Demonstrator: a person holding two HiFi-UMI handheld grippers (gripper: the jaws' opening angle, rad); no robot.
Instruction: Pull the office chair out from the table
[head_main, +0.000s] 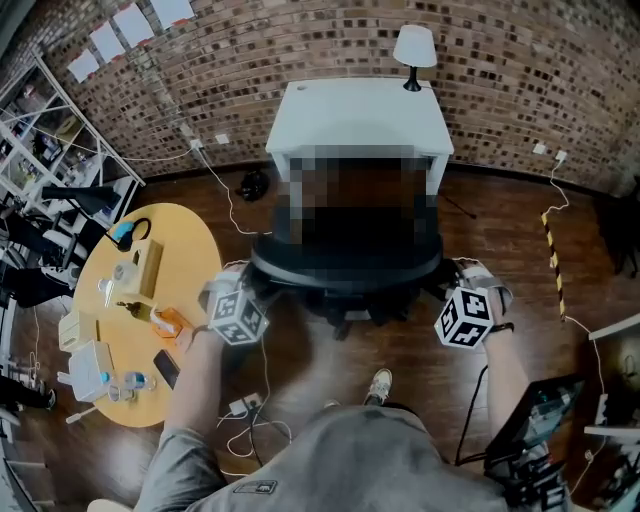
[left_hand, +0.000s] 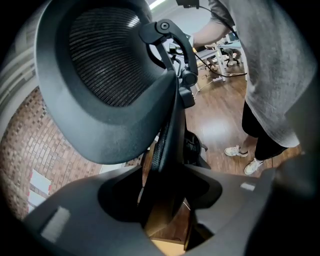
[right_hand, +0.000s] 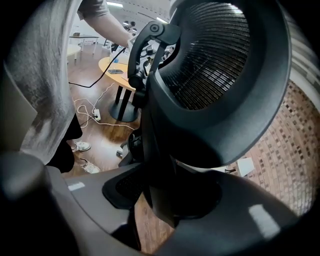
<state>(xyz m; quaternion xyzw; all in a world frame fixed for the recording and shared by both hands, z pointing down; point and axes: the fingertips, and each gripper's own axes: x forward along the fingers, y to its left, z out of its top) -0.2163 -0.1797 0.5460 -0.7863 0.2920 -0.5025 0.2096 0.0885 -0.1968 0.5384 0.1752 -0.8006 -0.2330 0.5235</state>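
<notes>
The office chair (head_main: 345, 268) stood tucked against the white tabletop (head_main: 350, 105) by the brick wall, with the person directly behind it. The left tongs (head_main: 250, 288) were closed on the left edge of the backrest (left_hand: 167, 150) and the right tongs (head_main: 447, 288) on its right edge, each biting only a thin, curved rim. The likeliest trouble was a slip off that rim under a sharp tug, or an uneven pull that swivelled the chair instead of rolling it straight. A jolt against the desk could also rock the lamp (head_main: 414, 50). Room behind was limited: the person's shoe (head_main: 380, 383) sat right in the chair's path, and loose cables (head_main: 262, 430) with a power strip (head_main: 240, 405) lay where castors could snag. The round yellow tabletop (head_main: 190, 250) crowded the left side, dark gear (head_main: 535, 420) the right, so the free lane ran straight back
</notes>
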